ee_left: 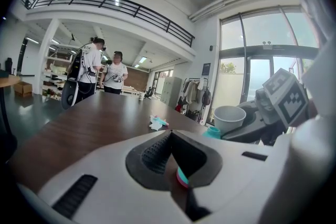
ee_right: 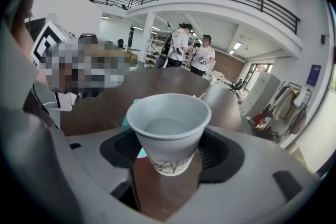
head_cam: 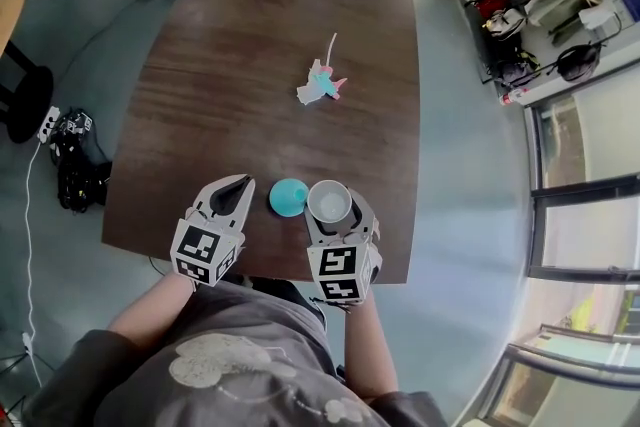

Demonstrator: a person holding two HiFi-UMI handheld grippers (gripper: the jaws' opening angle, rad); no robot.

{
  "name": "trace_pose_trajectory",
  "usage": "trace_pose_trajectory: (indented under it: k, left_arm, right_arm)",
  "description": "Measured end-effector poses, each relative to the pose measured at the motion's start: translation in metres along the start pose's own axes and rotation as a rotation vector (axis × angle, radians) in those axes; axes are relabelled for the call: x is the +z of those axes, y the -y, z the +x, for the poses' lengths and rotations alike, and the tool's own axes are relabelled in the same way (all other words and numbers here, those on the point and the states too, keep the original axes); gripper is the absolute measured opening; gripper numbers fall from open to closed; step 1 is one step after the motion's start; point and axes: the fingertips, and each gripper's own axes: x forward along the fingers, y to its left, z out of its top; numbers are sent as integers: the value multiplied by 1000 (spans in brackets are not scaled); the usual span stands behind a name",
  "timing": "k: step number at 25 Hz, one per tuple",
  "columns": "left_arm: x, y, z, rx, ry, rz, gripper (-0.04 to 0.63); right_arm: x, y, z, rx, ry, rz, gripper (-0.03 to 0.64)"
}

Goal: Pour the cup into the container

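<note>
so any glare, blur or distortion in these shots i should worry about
Head view: heavy fisheye curving at the edges, soft sheen on the table, cup sharp. Right gripper view: cup crisp, evenly lit, corners vignetted black. Left gripper view: windows glare bright at right, near foreground soft.

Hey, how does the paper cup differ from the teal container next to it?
The paper cup is white, the container teal. The cup sits upright in the right claw; the container stands free on the table. In the left gripper view the cup's rim stands higher than the container. Both look round from above.
</note>
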Motion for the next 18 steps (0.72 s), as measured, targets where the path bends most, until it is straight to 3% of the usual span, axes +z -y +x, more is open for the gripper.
trace_pose_trajectory:
  k: [18]
  left_arm:
    - [4, 2, 10, -17, -4, -1, 8]
  right_arm:
    - [0, 6, -1, -19, -69, -87, 305]
